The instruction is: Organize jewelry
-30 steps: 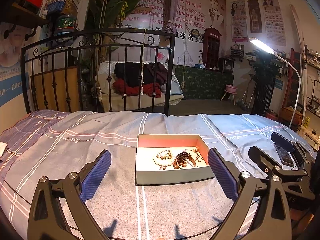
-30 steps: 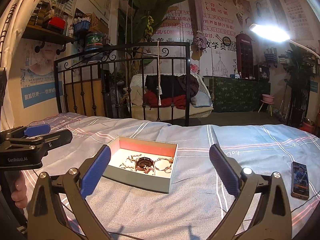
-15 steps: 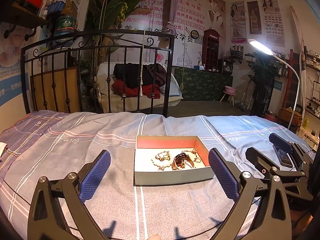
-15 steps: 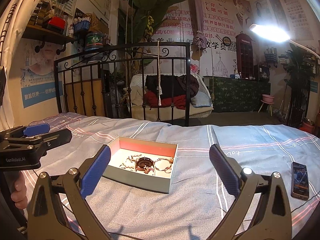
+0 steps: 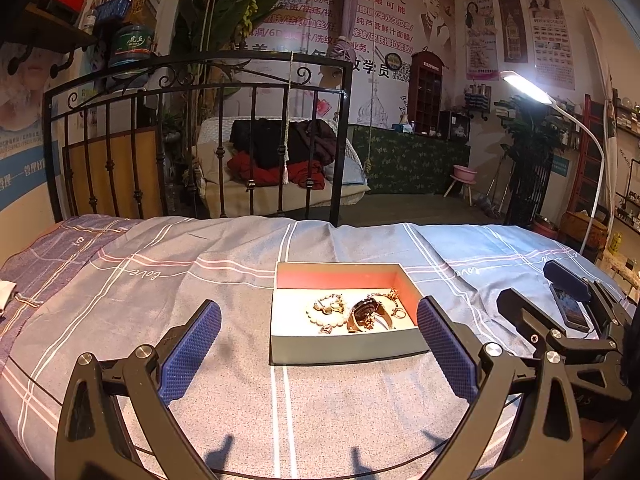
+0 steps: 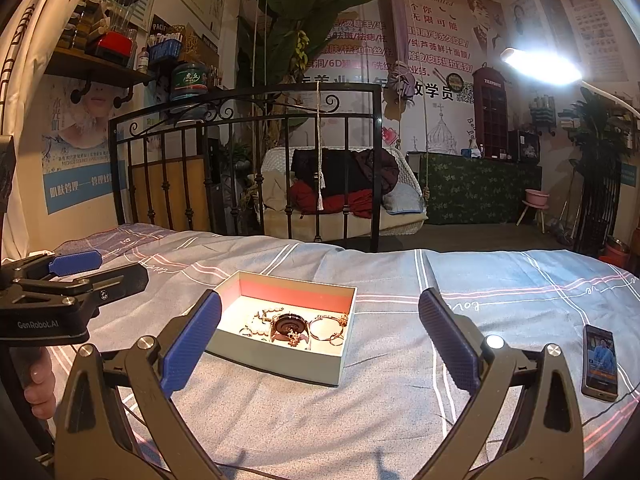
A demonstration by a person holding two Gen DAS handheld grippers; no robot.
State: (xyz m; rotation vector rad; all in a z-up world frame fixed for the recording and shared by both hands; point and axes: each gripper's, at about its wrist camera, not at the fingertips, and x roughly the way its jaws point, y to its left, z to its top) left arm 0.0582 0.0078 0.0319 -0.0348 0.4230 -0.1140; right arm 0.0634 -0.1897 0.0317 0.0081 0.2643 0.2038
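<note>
Gold chains, bracelets and a dark watch [image 6: 289, 326] heaped together in the open box [image 5: 348, 350] mid-bed — sorted or not, unclear; left gripper [image 5: 318, 344] and right gripper [image 6: 320, 336] both spread wide, empty.

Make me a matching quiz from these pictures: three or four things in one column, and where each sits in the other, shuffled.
Things:
1. shallow grey cardboard box
2. dark round watch
3. black smartphone
4. blue water jug

Places:
A. inside the box, among gold chains
B. flat on the bedspread, far right
C. behind the iron bed frame, up high
D. on the striped bedspread, centre

Pairs: 1-D, 2-A, 3-B, 4-C
</note>
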